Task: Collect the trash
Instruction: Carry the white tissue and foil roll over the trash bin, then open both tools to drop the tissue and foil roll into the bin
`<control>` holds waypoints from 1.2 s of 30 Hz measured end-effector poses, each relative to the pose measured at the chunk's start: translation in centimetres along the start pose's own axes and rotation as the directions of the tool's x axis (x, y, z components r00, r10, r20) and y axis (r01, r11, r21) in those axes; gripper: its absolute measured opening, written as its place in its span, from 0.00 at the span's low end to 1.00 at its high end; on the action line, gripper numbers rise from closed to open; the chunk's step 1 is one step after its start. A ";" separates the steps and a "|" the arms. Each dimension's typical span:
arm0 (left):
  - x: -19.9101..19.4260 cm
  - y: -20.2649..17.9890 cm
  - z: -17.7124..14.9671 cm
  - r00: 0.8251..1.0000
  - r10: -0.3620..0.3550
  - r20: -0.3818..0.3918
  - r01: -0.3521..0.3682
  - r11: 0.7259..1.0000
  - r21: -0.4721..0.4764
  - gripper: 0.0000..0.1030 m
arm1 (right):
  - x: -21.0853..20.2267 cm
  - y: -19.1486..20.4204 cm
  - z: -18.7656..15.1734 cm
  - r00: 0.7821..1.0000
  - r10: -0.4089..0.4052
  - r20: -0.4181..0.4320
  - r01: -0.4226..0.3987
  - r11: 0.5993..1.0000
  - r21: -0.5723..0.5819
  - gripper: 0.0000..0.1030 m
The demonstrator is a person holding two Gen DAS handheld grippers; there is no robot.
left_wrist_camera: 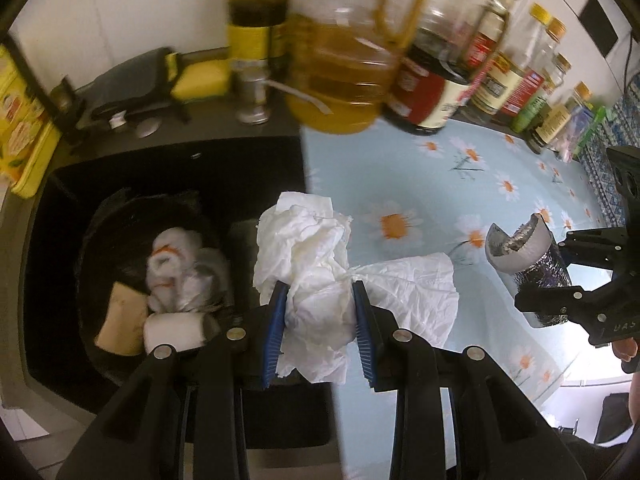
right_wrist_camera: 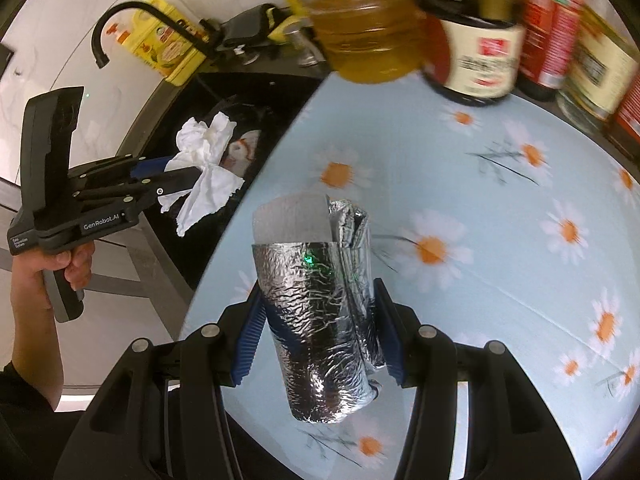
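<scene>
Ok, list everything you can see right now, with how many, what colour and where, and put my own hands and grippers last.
crumpled tissue: one, white, clamped in the left gripper near the bin.
foil roll: one, silver, clamped in the right gripper above the tablecloth.
trash bin: one, black-lined, down left of the table, holding white wrappers and a tan piece.
tablecloth: one, pale blue with daisies.
oil bottle: one, amber, at the table's back edge.
jars and sauce bottles: a blurred row, mixed labels, along the wall.
faucet: one, black.
left gripper: black, blue pads.
right gripper: black, blue pads.
hand: holds the left gripper's handle.
</scene>
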State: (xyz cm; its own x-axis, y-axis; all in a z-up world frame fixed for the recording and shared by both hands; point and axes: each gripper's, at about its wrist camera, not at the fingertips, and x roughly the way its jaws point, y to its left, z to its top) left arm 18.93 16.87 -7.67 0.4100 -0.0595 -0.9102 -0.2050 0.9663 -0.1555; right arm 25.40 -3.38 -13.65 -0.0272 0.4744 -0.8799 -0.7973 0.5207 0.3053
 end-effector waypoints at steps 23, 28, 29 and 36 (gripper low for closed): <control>0.3 17.8 -3.8 0.999 -0.010 -0.034 0.006 0.993 -0.116 0.30 | 10.3 13.9 10.5 0.998 0.022 -0.054 -0.027 0.997 -0.078 0.50; 0.7 20.0 -4.3 0.999 -0.022 -0.042 0.016 0.988 -0.152 0.30 | 11.1 16.2 13.7 0.997 0.025 -0.071 -0.033 0.994 -0.101 0.50; 0.8 20.4 -4.4 0.999 -0.024 -0.044 0.017 0.987 -0.160 0.30 | 11.3 16.6 14.3 0.997 0.024 -0.075 -0.032 0.994 -0.105 0.50; 1.8 22.4 -4.6 0.998 -0.035 -0.060 0.022 0.980 -0.199 0.30 | 12.5 18.6 18.0 0.993 0.029 -0.114 -0.045 0.989 -0.138 0.50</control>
State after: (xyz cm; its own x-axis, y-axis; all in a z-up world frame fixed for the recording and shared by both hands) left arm 10.99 37.30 -14.53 0.3631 -0.1080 -0.9255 -0.3685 0.8956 -0.2491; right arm 21.08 24.96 -12.44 -0.1189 0.4058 -0.9062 -0.8709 0.3956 0.2915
